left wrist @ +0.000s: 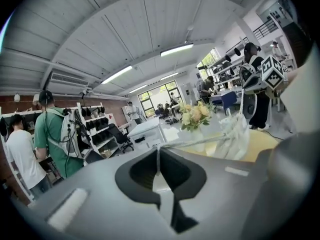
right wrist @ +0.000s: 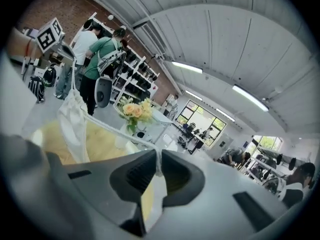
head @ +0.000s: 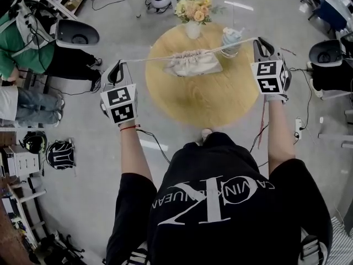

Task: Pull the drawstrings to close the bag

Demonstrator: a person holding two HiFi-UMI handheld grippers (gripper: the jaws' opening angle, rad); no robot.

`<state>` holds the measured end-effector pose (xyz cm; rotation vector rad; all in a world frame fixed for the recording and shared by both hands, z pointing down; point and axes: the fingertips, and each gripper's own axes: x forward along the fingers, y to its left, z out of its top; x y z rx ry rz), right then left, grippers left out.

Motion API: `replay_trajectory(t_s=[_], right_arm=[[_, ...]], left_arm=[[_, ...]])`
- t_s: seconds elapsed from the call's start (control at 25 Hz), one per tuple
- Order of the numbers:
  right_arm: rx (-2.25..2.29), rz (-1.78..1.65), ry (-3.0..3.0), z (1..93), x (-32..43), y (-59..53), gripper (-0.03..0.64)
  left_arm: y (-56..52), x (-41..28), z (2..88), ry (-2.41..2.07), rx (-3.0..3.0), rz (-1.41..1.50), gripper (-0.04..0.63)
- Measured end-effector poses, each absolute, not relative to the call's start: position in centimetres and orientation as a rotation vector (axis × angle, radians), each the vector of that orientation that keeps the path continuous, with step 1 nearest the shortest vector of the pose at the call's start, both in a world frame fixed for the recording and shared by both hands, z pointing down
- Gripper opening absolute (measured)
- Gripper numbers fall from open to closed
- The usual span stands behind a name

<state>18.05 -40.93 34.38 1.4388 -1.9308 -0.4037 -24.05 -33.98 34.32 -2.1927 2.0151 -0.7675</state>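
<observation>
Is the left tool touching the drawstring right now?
Touching. The left gripper view shows the left tool shut on the drawstring, which runs taut from its jaws to the bag.

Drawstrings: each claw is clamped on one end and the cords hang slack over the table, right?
Not slack: the head view shows the drawstrings stretched taut over the table, the left claw and right claw each clamped on one end.

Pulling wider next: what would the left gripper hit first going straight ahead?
Looks free: the left gripper points past the table, bag and flowers off to its right. Farther depth unclear.
</observation>
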Motion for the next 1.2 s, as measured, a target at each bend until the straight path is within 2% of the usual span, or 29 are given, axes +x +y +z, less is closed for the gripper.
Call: replay_trajectory(t_s=[1.2], right_arm=[[1.477,-0.513,-2.449,22.1,6.5,-39.2,0.04]], left_arm=[[-34.9,-16.7,20.8,1.857,-2.197,-0.172,0.011]])
